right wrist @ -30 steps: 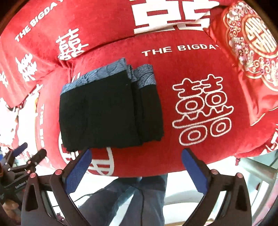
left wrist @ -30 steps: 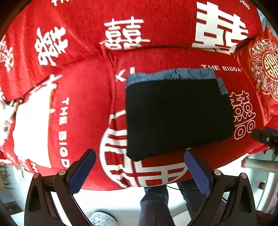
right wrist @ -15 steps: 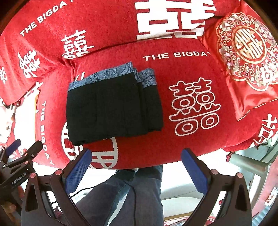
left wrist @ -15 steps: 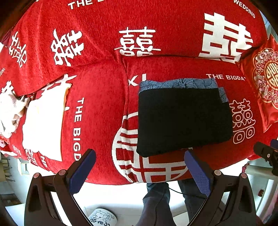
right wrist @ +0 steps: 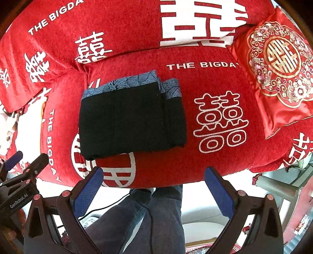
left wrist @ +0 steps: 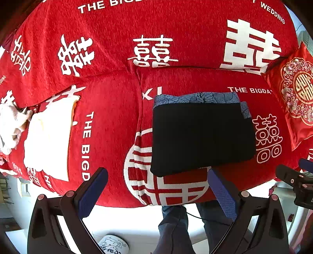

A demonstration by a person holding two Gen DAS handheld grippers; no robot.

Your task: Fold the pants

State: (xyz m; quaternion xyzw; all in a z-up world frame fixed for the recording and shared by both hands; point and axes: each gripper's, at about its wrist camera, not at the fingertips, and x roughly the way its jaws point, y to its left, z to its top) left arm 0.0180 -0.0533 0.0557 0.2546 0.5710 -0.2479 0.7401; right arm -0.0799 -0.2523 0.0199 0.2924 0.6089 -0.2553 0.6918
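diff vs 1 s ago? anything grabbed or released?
Both grippers backed away from the sofa: the folded black pants look smaller and more of the red sofa cover shows. Nothing grabbed or released. Left gripper and right gripper stay open and empty; pants unmoved, still folded.

Matt black cloth pants (left wrist: 201, 136); glossy satin cushion (right wrist: 277, 70).

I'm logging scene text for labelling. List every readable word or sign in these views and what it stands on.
"THE BIGDA", cut off: red sofa cover.
"THE BIGD", vertical: red sofa cover, left seat.
"WEDDING": red sofa cover, backrest.
White double-happiness characters: across the red sofa cover.
Gold double-happiness emblem: red cushion.
"GenRobot.AI": left tongs.
Folded pants: no text.
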